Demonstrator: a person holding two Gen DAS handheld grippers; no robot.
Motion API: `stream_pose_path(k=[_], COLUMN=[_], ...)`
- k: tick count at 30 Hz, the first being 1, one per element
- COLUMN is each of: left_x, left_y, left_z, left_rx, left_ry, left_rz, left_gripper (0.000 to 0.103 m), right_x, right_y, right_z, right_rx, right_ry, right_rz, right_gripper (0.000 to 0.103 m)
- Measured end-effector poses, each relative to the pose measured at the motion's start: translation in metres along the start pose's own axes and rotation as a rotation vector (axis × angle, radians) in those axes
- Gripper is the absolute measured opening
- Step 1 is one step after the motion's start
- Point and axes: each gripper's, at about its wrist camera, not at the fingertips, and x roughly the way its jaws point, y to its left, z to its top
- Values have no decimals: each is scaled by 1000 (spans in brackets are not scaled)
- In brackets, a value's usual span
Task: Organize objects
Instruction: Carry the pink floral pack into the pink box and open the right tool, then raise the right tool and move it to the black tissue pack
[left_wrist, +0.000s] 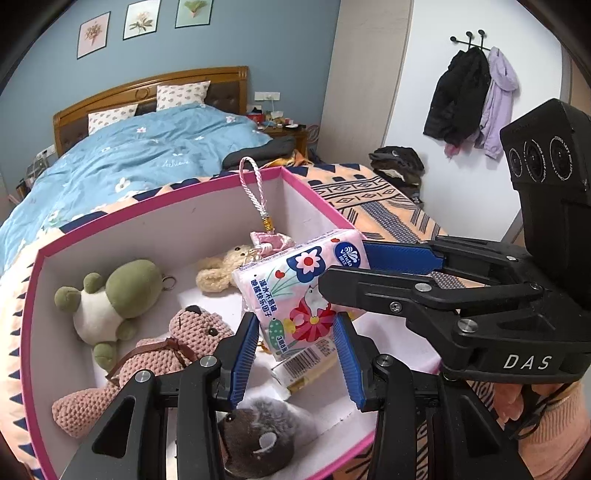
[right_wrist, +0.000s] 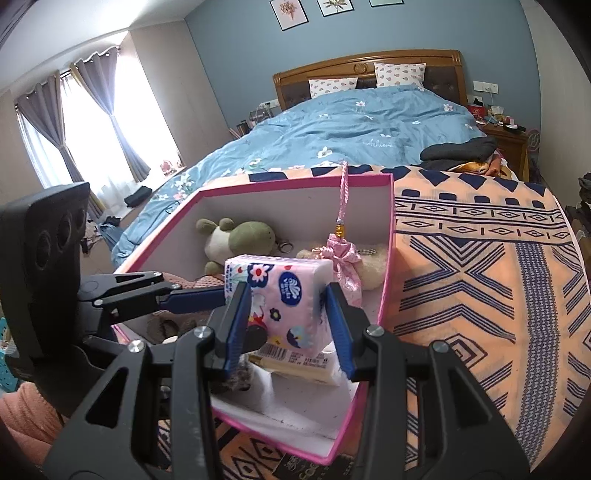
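Observation:
A pink flowered tissue pack (left_wrist: 295, 291) (right_wrist: 284, 291) hangs over an open box with a pink rim (left_wrist: 184, 229) (right_wrist: 295, 181) on the bed. My left gripper (left_wrist: 295, 321) is shut on its lower end, blue pads on both sides. My right gripper (left_wrist: 345, 266) (right_wrist: 287, 290) comes in from the right and is shut on the other end. One left finger (right_wrist: 195, 295) reaches the pack from the left in the right wrist view. A pink sachet (left_wrist: 269, 240) (right_wrist: 340, 258) with a tassel cord rises just behind the pack.
Inside the box lie a green frog plush (left_wrist: 110, 295) (right_wrist: 236, 236), a pink crochet bear (left_wrist: 162, 354), a cream bunny (left_wrist: 221, 269), a grey furry toy (left_wrist: 258, 435) and a barcoded packet (left_wrist: 303, 365) (right_wrist: 295, 360). A patterned orange blanket (right_wrist: 480, 277) covers the bed around it.

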Motion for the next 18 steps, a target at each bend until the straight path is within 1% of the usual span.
stream_pose_path(k=[6, 10, 18], left_x=[9, 13, 10], left_y=[7, 11, 14], left_z=[1, -1, -5], left_rx=[-25, -41, -50], left_ry=[29, 40, 21], left_rz=[1, 5, 1], left_gripper=[43, 43, 43], right_x=[11, 14, 5], right_y=[-2, -4, -6], right_z=[3, 5, 0], right_rx=[-1, 12, 25], right_ry=[22, 17, 8], right_rz=[-31, -51, -44], right_gripper=[45, 45, 45])
